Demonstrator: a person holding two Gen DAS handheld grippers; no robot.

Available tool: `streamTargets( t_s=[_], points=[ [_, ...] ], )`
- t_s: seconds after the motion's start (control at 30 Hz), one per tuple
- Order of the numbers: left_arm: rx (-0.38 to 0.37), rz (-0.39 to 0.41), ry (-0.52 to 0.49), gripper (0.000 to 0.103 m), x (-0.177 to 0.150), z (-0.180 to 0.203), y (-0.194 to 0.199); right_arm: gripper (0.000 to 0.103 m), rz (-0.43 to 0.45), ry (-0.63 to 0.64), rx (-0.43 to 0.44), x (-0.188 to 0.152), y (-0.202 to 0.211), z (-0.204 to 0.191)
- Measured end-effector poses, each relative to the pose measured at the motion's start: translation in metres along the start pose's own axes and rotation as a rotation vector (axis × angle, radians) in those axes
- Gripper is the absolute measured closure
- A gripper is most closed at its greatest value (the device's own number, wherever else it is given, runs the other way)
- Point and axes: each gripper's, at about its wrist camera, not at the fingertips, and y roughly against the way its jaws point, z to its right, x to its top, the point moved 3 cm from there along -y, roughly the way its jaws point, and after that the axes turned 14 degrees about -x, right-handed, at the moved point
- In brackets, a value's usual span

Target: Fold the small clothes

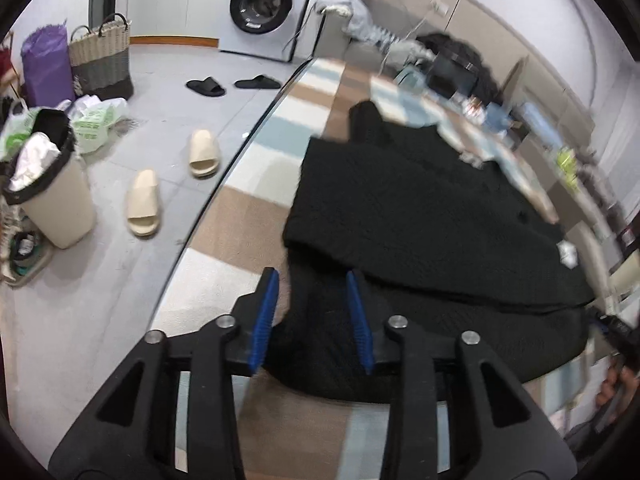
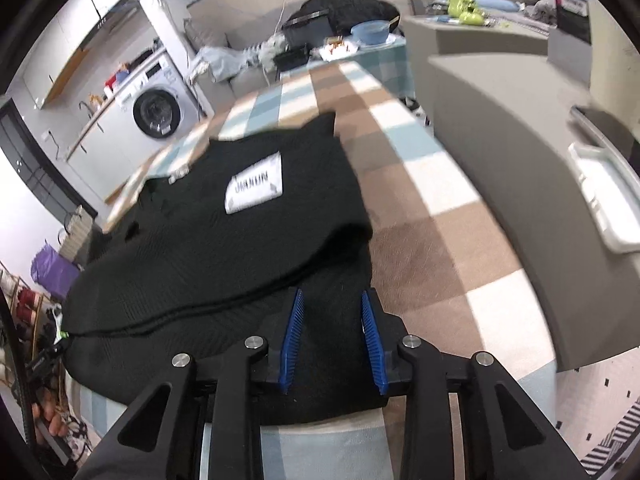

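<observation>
A folded black garment (image 1: pixel 420 216) is lying on the checked tablecloth (image 2: pixel 420 216). Above its near edge, the left gripper (image 1: pixel 312 304) and right gripper (image 2: pixel 332 328) are being held spread, gripping nothing.

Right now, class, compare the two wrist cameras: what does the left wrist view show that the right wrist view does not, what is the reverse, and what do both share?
Only the left wrist view shows the beige slippers, the black slippers, the lined waste bin and the woven basket on the floor.

Only the right wrist view shows the white label on the garment, the blue bowl and the white tray.

Both show the folded black garment on the checked tablecloth, the washing machine, and blue-padded jaws standing apart over the garment's near edge.
</observation>
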Motion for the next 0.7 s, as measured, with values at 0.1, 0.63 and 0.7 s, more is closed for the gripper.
streamTargets(
  t_s=[0.1, 0.63, 0.7],
  points=[
    [-0.085, 0.003, 0.027, 0.063, 0.001, 0.004, 0.009, 0.065, 0.024, -0.012, 0.019, 0.005, 0.008, 0.002],
    [-0.074, 0.008, 0.204, 0.056, 0.015, -0.018, -0.042, 0.058, -0.096, -0.035, 0.218, -0.005, -0.012, -0.016],
    [-0.081, 0.021, 0.221, 0.056, 0.021, -0.019, -0.047, 0.058, -0.097, -0.070, 0.235, -0.001, -0.015, -0.013]
  ],
)
